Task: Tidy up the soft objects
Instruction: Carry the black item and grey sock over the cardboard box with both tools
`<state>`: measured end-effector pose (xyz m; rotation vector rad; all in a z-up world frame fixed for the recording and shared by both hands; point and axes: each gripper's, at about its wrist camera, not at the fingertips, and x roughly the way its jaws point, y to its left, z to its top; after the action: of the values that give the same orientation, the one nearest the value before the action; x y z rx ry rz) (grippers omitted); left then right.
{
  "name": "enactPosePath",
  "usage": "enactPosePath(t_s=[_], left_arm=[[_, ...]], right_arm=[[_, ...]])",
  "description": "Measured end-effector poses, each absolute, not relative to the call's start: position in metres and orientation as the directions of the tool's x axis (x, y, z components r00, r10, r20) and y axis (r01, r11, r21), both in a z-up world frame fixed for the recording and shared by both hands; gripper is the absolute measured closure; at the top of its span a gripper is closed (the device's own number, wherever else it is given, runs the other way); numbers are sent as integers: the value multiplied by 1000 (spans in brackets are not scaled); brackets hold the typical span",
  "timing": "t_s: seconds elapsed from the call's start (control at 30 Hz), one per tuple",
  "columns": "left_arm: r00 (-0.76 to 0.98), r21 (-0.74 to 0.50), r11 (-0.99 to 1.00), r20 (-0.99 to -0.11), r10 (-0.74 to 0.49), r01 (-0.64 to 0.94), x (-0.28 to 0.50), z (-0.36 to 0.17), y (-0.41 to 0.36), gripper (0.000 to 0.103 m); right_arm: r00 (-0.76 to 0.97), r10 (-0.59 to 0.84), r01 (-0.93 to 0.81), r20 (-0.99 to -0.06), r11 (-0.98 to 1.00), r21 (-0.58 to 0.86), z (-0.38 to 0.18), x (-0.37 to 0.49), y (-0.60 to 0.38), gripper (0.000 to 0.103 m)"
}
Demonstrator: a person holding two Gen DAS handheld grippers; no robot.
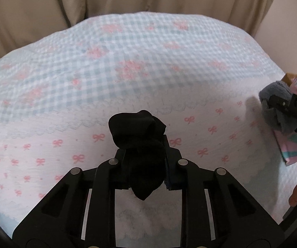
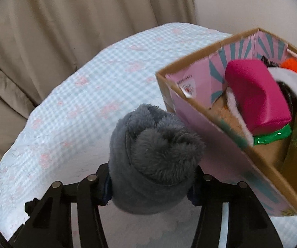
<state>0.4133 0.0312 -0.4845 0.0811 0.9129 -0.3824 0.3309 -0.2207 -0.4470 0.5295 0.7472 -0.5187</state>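
Observation:
My left gripper point(image 1: 145, 161) is shut on a black rolled sock point(image 1: 138, 136) and holds it above the bed. My right gripper point(image 2: 150, 177) is shut on a fuzzy grey rolled sock point(image 2: 154, 157), just left of the open cardboard box point(image 2: 220, 128). The box holds a magenta pouch point(image 2: 257, 97), a green item point(image 2: 272, 137), and white, black and orange soft things point(image 2: 288, 76). In the left wrist view the right gripper point(image 1: 282, 111) with the grey sock point(image 1: 274, 95) shows at the right edge, in front of the box point(image 1: 292, 150).
The bedspread point(image 1: 127, 62) is blue-and-white checked with pink bows, with a white bow-print part nearer me. Beige curtains point(image 2: 65, 31) hang behind the bed. The box stands at the bed's right side.

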Motion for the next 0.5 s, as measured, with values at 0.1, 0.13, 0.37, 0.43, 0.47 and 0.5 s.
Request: enactPosePath(t_s=[0.1,0.13,0.37,0.43,0.47,0.5], left_arm=[[560,-92,930,-776,-291,356,407,-463,34,84],[564,-91,930,-772,-292,357,405,-454,34,84],[574,-124,922,-749,-330,368,379,-382,36,84],[577,-122,919,-745,-334,375,368,-358,34,84],[578,-127,918,-742,-339,376,363,-346,34,84],[579,-131,917,-739,-343,376,358,-335,33,84]], right_arm=[[635,-240,586,-734,769,256,-429,321,-212,52],[638,-236,580,-733,773,256,-422,318,-210,52],[667,-193,526,-719,806,272,-362,302,-199,52],[675,-170,506,-718,815,282,-344,293,-198,52],[679,-156,491,-717,823,286,-334,296,-197,52],[684,-150,481,-714,829,285,-325,290,-196,52]])
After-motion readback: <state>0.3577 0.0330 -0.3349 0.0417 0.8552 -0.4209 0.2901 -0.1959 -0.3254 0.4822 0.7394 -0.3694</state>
